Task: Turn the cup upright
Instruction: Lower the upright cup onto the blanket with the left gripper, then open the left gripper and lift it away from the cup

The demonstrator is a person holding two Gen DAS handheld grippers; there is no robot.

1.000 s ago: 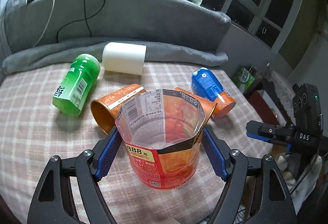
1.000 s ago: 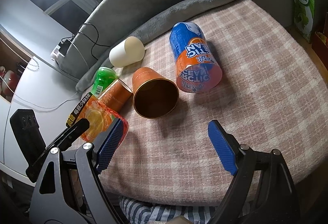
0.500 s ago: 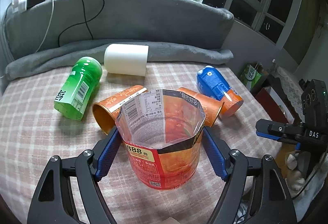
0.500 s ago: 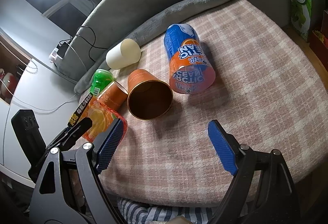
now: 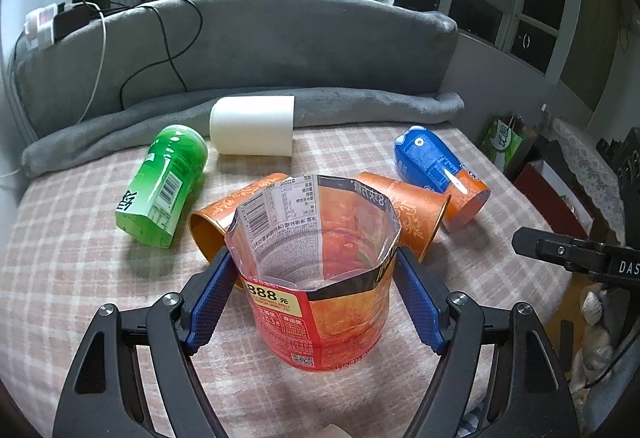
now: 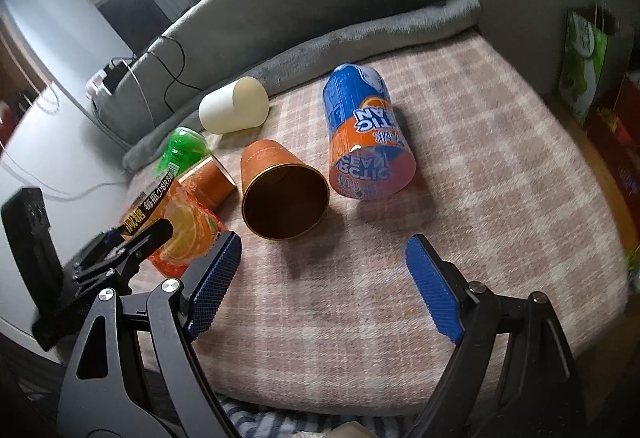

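Observation:
My left gripper (image 5: 314, 298) is shut on an orange cut-bottle cup (image 5: 320, 302) that stands upright on the checked cloth, mouth up; the cup also shows in the right wrist view (image 6: 180, 234). Two orange paper cups lie on their sides behind it: one (image 5: 224, 213) at its left, one (image 5: 404, 209) at its right. The right one shows in the right wrist view (image 6: 280, 193), mouth toward me, just ahead of my right gripper (image 6: 322, 278), which is open and empty.
A green cut-bottle cup (image 5: 164, 185), a white cup (image 5: 252, 125) and a blue and orange cut-bottle cup (image 6: 364, 141) lie on their sides on the cloth. A grey blanket roll (image 5: 248, 109) and a cushion edge the back. A green bag (image 6: 582, 57) stands off the right edge.
The left gripper keeps its grip on the upright cup and has tilted or drawn back slightly. The right gripper has moved closer to the lying orange paper cup.

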